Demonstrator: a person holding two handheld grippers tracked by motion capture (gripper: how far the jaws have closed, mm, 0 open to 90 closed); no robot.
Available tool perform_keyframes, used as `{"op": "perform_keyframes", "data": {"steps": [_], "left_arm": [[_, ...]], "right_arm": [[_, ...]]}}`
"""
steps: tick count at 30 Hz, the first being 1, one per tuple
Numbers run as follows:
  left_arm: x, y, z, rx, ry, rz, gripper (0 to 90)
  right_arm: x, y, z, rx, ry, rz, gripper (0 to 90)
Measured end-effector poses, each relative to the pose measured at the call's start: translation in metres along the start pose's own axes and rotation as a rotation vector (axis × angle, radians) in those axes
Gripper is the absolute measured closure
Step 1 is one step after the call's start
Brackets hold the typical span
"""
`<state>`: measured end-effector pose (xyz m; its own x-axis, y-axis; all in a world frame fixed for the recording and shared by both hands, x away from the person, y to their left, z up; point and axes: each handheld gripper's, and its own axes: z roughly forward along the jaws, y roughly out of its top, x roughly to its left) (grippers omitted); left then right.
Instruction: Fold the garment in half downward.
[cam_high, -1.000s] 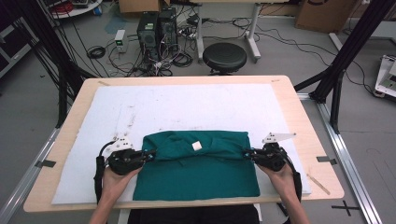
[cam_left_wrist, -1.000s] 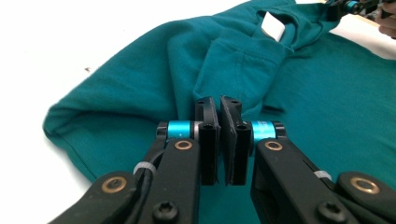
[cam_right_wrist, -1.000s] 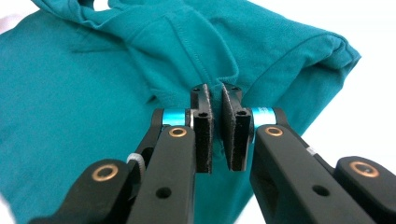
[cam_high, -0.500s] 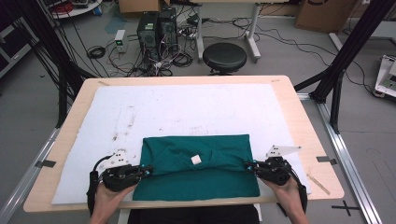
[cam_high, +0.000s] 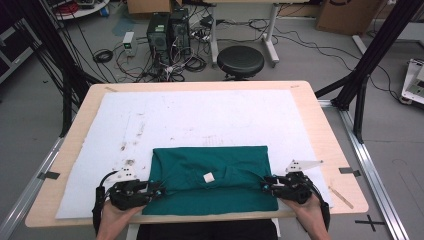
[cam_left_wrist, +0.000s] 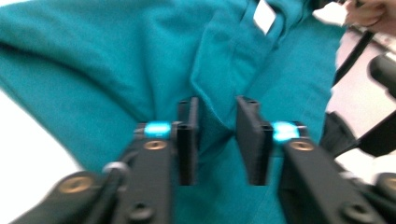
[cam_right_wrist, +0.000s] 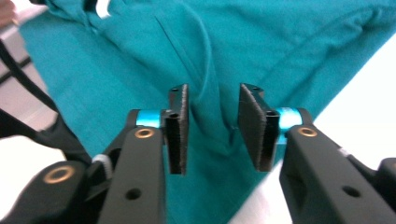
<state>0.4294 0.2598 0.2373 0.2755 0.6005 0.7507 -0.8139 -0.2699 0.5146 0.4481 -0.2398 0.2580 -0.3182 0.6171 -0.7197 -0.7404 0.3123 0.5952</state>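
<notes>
A folded teal garment (cam_high: 212, 179) with a small white tag (cam_high: 208, 177) lies on the white mat (cam_high: 200, 120), close to the desk's (cam_high: 327, 150) near edge and about midway along it. The left gripper (cam_high: 155, 191) sits at the garment's left edge, the right gripper (cam_high: 266, 184) at its right edge. Both pairs of jaws have just been opening and now stand partly apart. A ridge of cloth lies in each gap, pressed by neither pad.
</notes>
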Motion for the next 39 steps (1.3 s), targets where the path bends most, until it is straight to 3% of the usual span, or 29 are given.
{"op": "perform_keyframes", "data": {"steps": [2, 5, 8, 11, 13, 16, 18, 21, 27, 33, 36, 39], "left_arm": [[0.003, 0.008, 0.001, -0.015, 0.006, -0.009, 60.7], [0.005, 0.021, 0.009, -0.013, -0.026, -0.005, 58.5], [0.004, 0.028, 0.025, 0.024, -0.020, 0.030, 57.9], [0.007, 0.027, 0.039, 0.068, -0.022, 0.021, 58.6], [0.005, 0.026, 0.043, 0.089, -0.052, 0.035, 66.9], [0.001, 0.023, 0.042, 0.097, -0.086, 0.062, 84.3], [-0.003, 0.021, 0.038, 0.096, -0.101, 0.077, 87.6], [-0.011, 0.018, 0.030, 0.084, -0.129, 0.096, 88.1], [-0.022, 0.009, 0.018, 0.093, -0.156, 0.109, 88.2], [-0.024, -0.005, 0.017, 0.126, -0.164, 0.099, 87.6], [-0.024, -0.006, 0.015, 0.129, -0.164, 0.099, 80.6], [-0.023, -0.002, 0.005, 0.080, -0.173, 0.093, 72.0]], "right_arm": [[0.001, 0.006, -0.001, -0.018, 0.012, -0.001, 55.8], [0.001, 0.016, 0.002, -0.023, 0.028, 0.001, 52.5], [0.000, 0.025, 0.011, -0.015, 0.028, -0.004, 50.0], [-0.002, 0.029, 0.021, 0.005, 0.034, 0.002, 49.9], [-0.002, 0.030, 0.028, 0.029, 0.045, -0.010, 58.6], [0.001, 0.028, 0.031, 0.047, 0.065, -0.034, 79.0], [0.004, 0.025, 0.028, 0.041, 0.073, -0.042, 87.6], [0.008, 0.019, 0.021, 0.027, 0.105, -0.044, 88.6], [0.019, 0.004, 0.012, 0.047, 0.131, -0.069, 88.7], [0.023, -0.007, 0.014, 0.064, 0.137, -0.074, 87.5], [0.023, -0.009, 0.016, 0.082, 0.129, -0.074, 77.6], [0.022, -0.009, 0.011, 0.063, 0.157, -0.053, 67.4]]}}
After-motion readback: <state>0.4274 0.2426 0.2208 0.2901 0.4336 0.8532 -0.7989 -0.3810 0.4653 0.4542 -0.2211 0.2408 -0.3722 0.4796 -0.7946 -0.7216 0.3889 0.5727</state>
